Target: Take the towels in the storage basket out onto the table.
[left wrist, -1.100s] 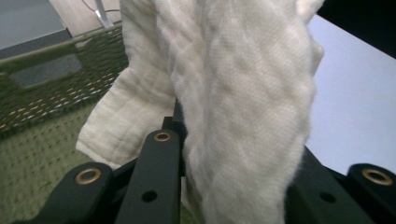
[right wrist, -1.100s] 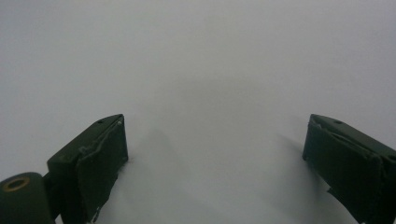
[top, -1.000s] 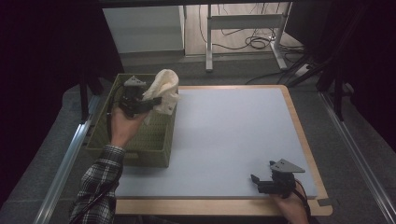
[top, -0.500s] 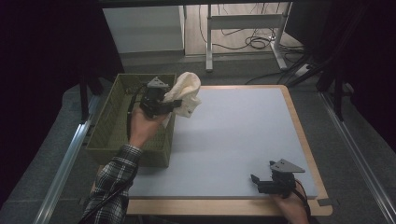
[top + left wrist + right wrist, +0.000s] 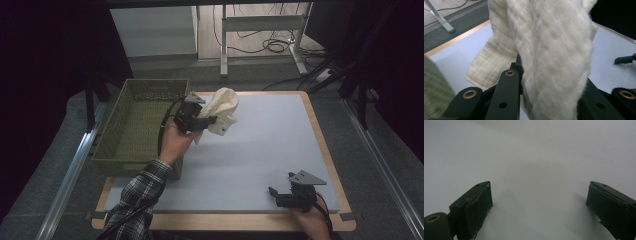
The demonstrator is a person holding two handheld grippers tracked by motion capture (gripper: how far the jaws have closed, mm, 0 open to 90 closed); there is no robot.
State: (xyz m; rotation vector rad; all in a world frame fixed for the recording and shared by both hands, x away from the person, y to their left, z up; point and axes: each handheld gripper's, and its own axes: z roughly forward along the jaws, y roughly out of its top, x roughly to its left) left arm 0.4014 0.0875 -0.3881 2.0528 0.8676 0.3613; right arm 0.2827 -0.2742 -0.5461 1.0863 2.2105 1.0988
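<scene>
At the counter's [image 5: 260,150] left edge stood the green basket [image 5: 135,125]. Just right of it I had the left gripper [image 5: 210,120] up above the counter near its far left corner, its jaws clamped on a cream cloth [image 5: 554,62] that bunched between them and hung past both sides. By the near right corner my right gripper [image 5: 539,205] rested, its jaws wide apart with nothing between them.
</scene>
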